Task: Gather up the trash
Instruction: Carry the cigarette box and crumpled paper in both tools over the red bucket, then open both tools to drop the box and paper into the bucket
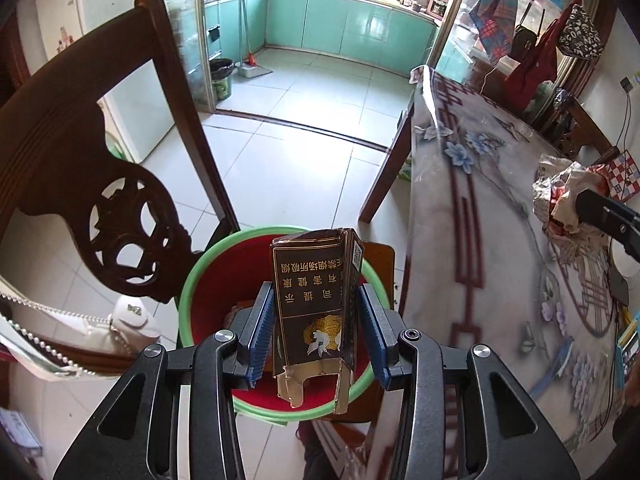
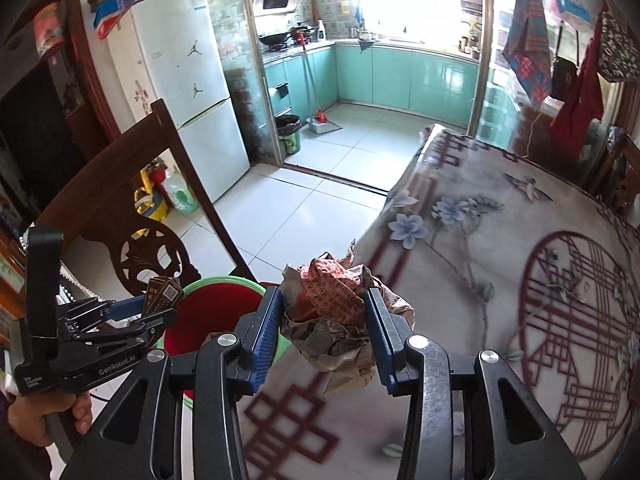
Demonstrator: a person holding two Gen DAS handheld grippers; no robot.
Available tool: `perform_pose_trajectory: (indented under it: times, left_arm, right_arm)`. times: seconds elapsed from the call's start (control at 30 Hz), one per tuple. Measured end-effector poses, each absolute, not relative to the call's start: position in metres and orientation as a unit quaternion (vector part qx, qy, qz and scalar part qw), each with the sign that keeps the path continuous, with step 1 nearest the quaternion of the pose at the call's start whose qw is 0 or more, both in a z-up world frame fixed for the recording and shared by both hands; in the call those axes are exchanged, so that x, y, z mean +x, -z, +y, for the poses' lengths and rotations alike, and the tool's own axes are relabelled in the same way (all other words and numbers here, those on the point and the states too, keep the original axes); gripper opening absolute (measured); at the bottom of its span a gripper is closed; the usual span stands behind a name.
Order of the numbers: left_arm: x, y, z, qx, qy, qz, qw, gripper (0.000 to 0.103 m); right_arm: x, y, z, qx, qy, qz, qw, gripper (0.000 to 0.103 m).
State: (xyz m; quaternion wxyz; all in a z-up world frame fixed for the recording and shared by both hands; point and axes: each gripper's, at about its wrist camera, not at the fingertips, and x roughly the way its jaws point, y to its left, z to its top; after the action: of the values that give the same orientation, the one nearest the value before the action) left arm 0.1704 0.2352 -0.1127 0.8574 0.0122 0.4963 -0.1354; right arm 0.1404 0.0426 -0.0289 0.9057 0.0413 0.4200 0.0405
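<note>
My left gripper (image 1: 318,336) is shut on a dark brown cigarette pack (image 1: 316,300) with a torn bottom, held right above the red bin with a green rim (image 1: 208,272). In the right wrist view the left gripper (image 2: 152,312) and its pack (image 2: 162,294) hang over the same bin (image 2: 224,284). My right gripper (image 2: 324,332) is shut on a crumpled red-and-brown paper wad (image 2: 332,312), held above the table's left edge beside the bin. The wad also shows in the left wrist view (image 1: 560,192).
A dark carved wooden chair (image 1: 100,184) stands left of the bin. The table with a flowered cover (image 2: 500,248) fills the right side. A white handbag with a bead strap (image 1: 132,320) lies by the chair. Tiled floor leads to a kitchen behind.
</note>
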Motion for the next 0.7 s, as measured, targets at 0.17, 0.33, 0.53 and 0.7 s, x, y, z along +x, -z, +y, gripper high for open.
perform_pose_trajectory:
  times: [0.17,0.33,0.53,0.7]
  left_arm:
    - [0.177,0.125,0.25,0.0,0.131,0.512,0.849,0.04]
    - [0.185,0.144,0.259,-0.014,0.122,0.54,0.833,0.04]
    - [0.19,0.168,0.269,-0.017,0.103,0.568,0.816,0.04]
    - [0.195,0.192,0.275,-0.005,0.089,0.594,0.8,0.04]
  right_arm:
    - [0.152,0.037,0.058,0.039,-0.052,0.427,0.902,0.04]
    - [0.162,0.051,0.074,0.042,-0.071,0.44,0.894,0.04]
    - [0.172,0.074,0.091,0.049,-0.093,0.464,0.88,0.04]
    - [0.176,0.087,0.104,0.046,-0.113,0.474,0.872,0.04]
